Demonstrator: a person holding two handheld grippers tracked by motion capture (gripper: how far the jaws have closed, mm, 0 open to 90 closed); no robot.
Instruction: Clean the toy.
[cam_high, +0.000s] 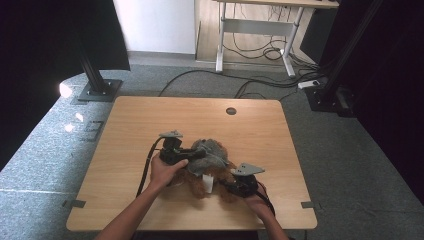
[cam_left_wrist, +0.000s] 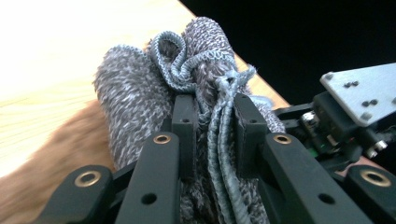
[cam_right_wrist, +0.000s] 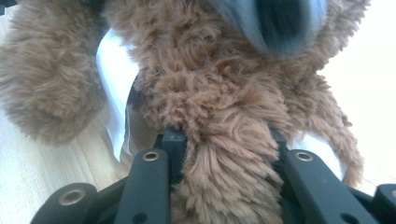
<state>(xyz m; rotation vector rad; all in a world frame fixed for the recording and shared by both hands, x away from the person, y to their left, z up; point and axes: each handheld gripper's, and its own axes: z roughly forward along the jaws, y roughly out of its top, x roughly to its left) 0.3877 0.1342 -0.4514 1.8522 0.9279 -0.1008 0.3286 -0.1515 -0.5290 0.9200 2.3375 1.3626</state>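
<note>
While the brown plush toy animal (cam_high: 200, 182) lies near the wooden table's (cam_high: 150, 120) front edge, its grey knitted garment (cam_high: 210, 152) is bunched on its far side, toward the left gripper (cam_left_wrist: 212, 123). That garment is pinched narrowly there. A furry limb (cam_right_wrist: 229, 186) is clamped by the right gripper (cam_right_wrist: 226, 140).

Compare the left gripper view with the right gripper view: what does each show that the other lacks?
Left gripper view: the left gripper pinching the grey knitted garment, with the other gripper's grey plate beyond. Right gripper view: the right gripper clamped on a brown plush limb, and a white tag. Both: brown fur and the wooden table.
</note>
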